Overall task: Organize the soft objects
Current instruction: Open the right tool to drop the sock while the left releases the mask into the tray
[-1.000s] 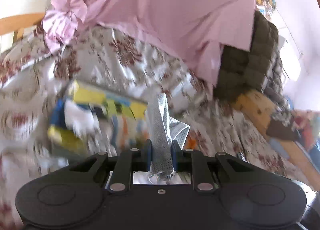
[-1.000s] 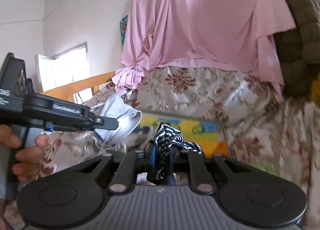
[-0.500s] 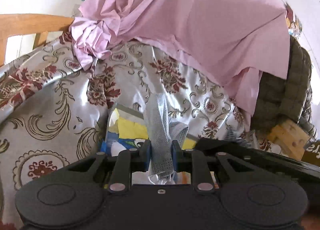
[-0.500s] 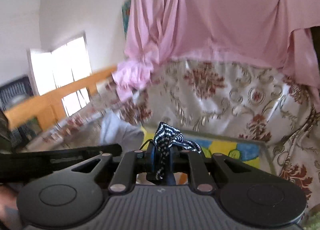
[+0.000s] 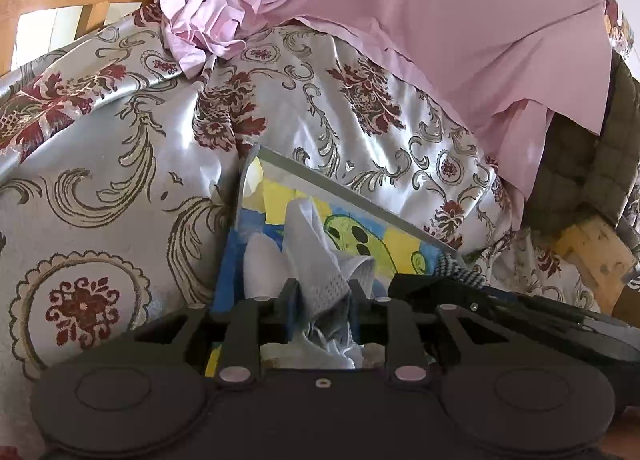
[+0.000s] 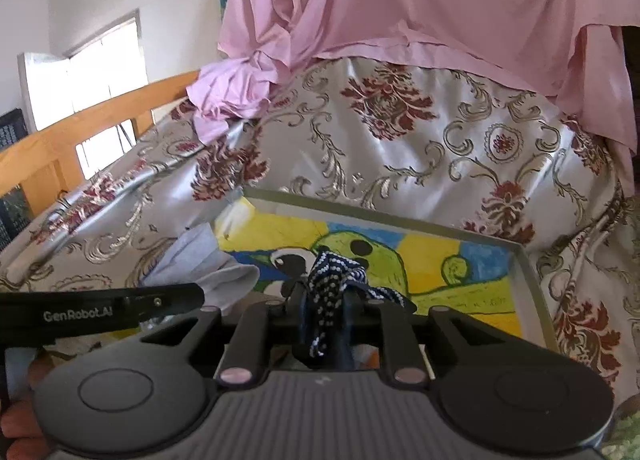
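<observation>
- One floral satin bedspread (image 6: 400,148) covers the bed, with one pink sheet (image 6: 400,0) draped behind it.
- One shallow grey-rimmed tray (image 6: 524,260) with a yellow, blue and green picture on its bottom lies on the bedspread; both grippers hang over it.
- One left gripper (image 5: 322,292): its fingers have just been easing apart, with a pale grey mesh cloth (image 5: 316,252) between them, standing up over the tray's left part.
- One right gripper (image 6: 324,300): its fingers have also just been loosening, narrow around a navy white-dotted cloth (image 6: 332,276) above the tray's middle.
- Step in hand, as I judge it: dropping both soft pieces into the tray. Next, each pair of fingers needs to spread enough for the cloth to slip free, then lift away without snagging it.
</observation>
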Motion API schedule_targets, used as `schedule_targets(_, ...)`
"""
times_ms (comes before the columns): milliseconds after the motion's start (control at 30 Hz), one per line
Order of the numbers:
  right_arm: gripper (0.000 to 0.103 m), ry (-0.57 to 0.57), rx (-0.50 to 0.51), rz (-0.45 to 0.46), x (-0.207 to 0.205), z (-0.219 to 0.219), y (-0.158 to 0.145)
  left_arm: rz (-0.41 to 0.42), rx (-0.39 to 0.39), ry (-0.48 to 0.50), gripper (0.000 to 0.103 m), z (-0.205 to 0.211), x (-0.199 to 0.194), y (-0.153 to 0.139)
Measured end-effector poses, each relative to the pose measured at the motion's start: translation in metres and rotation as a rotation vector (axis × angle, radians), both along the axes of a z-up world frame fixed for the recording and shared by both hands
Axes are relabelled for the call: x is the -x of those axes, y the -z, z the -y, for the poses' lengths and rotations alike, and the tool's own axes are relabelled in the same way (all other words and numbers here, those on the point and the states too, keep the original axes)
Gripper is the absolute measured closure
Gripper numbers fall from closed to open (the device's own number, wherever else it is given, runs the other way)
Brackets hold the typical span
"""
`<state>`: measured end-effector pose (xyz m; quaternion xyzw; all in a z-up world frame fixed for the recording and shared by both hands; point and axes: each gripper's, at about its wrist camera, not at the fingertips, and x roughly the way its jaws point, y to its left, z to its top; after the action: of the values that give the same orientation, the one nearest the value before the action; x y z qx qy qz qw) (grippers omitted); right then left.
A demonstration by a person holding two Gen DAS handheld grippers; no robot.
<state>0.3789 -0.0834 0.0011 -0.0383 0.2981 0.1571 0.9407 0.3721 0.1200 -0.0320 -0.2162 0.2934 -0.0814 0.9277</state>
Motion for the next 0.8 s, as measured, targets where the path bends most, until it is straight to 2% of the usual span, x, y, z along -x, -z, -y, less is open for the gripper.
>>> schedule_targets(167,0.071,0.005,0.032,-0.012,0.002,0.000,0.000,0.000,-0.012,0.000,0.072,0.003,0.001,-0.002)
schedule_targets(233,0.065,0.009,0.032,-0.013,0.004,0.001,-0.001,0.000,-0.015,-0.004,0.063,0.003,0.001,-0.002)
schedule_targets(467,0.050,0.023,0.041,-0.006,0.007,0.010,-0.005,-0.001,-0.026,-0.006,0.050,0.004,0.002,-0.003)
schedule_targets(567,0.044,0.029,0.046,-0.001,0.011,0.015,-0.006,0.002,-0.049,-0.004,0.043,0.008,0.003,-0.005)
schedule_targets(633,0.036,0.038,0.043,0.005,0.014,0.019,-0.007,0.002,-0.073,-0.009,0.034,0.010,0.005,-0.009)
schedule_targets(800,0.021,0.054,0.028,0.044,0.028,0.031,-0.014,0.025,-0.110,-0.009,0.022,0.018,0.015,-0.023)
